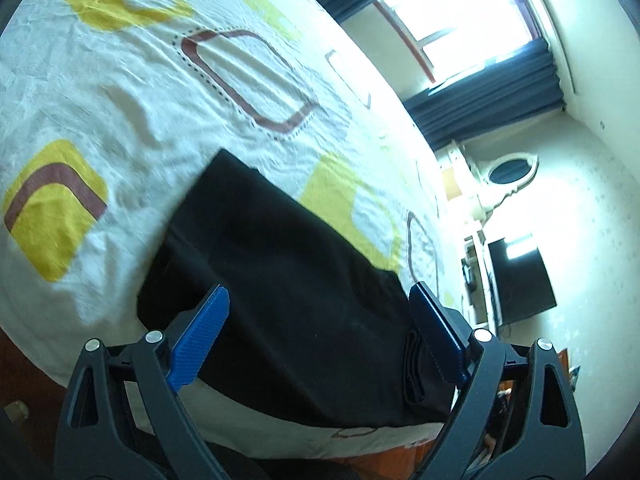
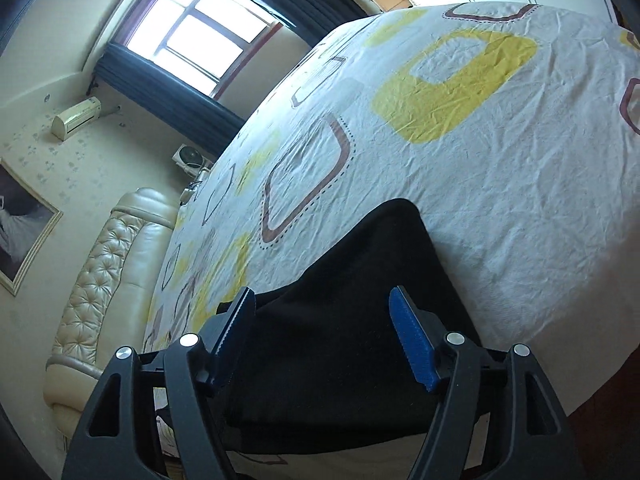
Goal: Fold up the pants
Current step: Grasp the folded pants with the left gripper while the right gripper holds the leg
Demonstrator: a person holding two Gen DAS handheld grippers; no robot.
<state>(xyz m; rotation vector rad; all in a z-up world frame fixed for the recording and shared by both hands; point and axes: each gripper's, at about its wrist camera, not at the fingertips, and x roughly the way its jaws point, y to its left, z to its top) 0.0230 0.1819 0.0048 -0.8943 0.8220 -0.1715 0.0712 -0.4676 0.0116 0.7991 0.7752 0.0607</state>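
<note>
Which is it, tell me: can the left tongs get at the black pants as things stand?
Probably yes. The left tongs are open right above the folded black pants on the bed sheet, and nothing lies between them.

The pants (image 1: 280, 280) lie flat on the bed sheet (image 1: 120, 92), near the bed's near edge. The left gripper (image 1: 320, 320) hangs just above the pants, one finger on each side. The right gripper (image 2: 324, 332) hangs above them too. The window (image 2: 200, 32) is far behind the bed.
</note>
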